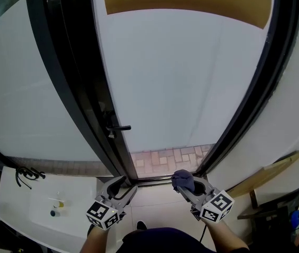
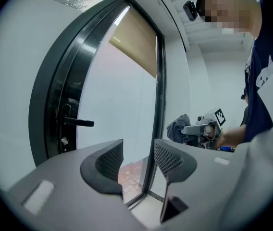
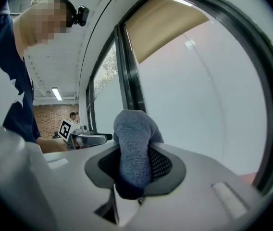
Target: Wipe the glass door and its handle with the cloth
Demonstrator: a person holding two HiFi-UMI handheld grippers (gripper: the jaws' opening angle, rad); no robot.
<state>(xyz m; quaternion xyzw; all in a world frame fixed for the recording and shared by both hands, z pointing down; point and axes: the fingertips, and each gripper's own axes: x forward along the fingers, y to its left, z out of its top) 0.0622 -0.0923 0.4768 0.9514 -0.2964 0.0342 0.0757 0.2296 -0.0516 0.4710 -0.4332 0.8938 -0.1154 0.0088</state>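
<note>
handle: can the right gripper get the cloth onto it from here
Probably yes. The right gripper holds the cloth, and nothing shows between it and the handle up to its left. The left gripper sits lower, open, off that line.

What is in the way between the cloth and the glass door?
Nothing that I can see. The right gripper holds the cloth, and only air lies between it and the glass door. The handle, further left, is clear too.
</note>
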